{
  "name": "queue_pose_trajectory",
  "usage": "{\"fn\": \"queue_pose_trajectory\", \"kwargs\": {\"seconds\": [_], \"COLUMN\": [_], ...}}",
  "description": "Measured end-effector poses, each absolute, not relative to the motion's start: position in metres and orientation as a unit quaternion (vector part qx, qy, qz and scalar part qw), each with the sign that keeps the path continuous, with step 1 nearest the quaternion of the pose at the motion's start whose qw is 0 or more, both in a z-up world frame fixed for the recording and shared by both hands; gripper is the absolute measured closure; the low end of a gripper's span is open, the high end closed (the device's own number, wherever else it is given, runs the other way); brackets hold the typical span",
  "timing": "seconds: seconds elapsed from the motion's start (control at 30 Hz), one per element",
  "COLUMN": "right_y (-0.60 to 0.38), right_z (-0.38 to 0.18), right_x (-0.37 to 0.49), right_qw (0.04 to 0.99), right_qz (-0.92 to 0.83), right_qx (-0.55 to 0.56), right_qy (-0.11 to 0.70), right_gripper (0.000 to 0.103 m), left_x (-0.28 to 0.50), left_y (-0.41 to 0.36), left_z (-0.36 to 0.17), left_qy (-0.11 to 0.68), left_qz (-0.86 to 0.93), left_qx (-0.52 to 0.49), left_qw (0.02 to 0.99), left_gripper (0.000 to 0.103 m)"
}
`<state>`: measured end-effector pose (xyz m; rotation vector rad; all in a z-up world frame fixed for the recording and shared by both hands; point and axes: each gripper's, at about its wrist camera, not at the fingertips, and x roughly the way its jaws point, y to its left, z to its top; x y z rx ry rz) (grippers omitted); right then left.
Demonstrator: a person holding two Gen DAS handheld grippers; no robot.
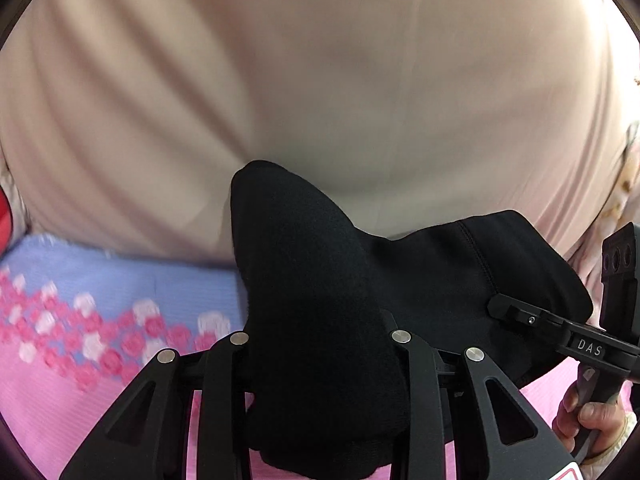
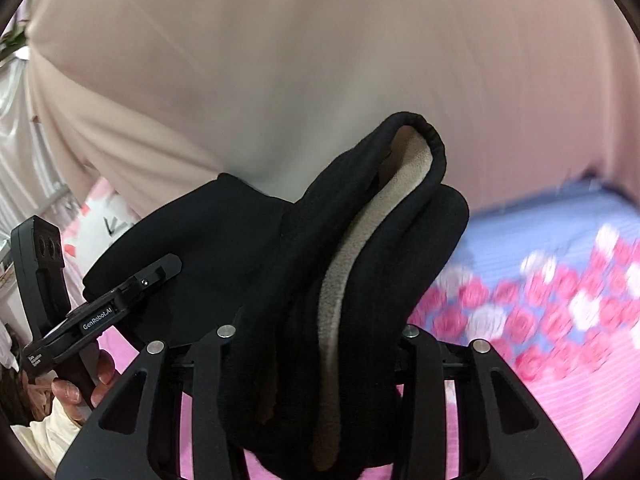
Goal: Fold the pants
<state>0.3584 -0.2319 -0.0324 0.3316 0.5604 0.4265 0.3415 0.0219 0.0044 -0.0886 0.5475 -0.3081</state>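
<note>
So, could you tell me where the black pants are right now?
The black pants hang bunched between both grippers, above the pink floral bedspread.

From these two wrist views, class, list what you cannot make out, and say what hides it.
- Left gripper fingers: left wrist view, wrapped in the black pants.
- Right gripper fingers: right wrist view, buried in pants.
- Pants' overall shape: cut off by both frames.
- Floral bedspread pattern: motion-blurred.

Bed (image 1: 100, 280) lying below both claws, wearing a pink-and-blue rose-print cover (image 2: 560, 280); beige fabric (image 1: 320, 80) draping beyond them.
</note>
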Motion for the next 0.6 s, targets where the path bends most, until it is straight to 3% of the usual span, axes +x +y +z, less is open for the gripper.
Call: {"fn": "queue_pose_trajectory", "kwargs": {"seconds": [0.17,0.33,0.4,0.47,0.5,0.6], "right_y": [-0.234,-0.234,-0.231,-0.238,-0.244,-0.265], "right_z": [-0.081,-0.095,-0.097,-0.101,-0.102,-0.095], "right_x": [0.381,0.386,0.389,0.392,0.389,0.367], "right_qw": [0.905,0.894,0.889,0.878,0.873,0.879], "right_qz": [0.199,0.192,0.187,0.186,0.189,0.157], "right_qx": [0.178,0.186,0.188,0.21,0.226,0.23], "right_qy": [0.332,0.361,0.373,0.388,0.389,0.387], "right_gripper": [0.064,0.059,0.048,0.039,0.037,0.02], "left_x": [0.354,0.359,0.361,0.365,0.366,0.35], "left_y": [0.025,0.03,0.033,0.038,0.043,0.064], "left_z": [-0.035,-0.053,-0.059,-0.071,-0.075,-0.07], "left_qy": [0.319,0.348,0.358,0.386,0.397,0.402], "left_qz": [-0.14,-0.128,-0.113,-0.095,-0.088,-0.076], "left_qx": [-0.036,-0.052,-0.044,-0.05,-0.058,-0.08], "left_qw": [0.937,0.927,0.926,0.916,0.912,0.909], "left_gripper": [0.074,0.068,0.057,0.032,0.025,0.017]}}
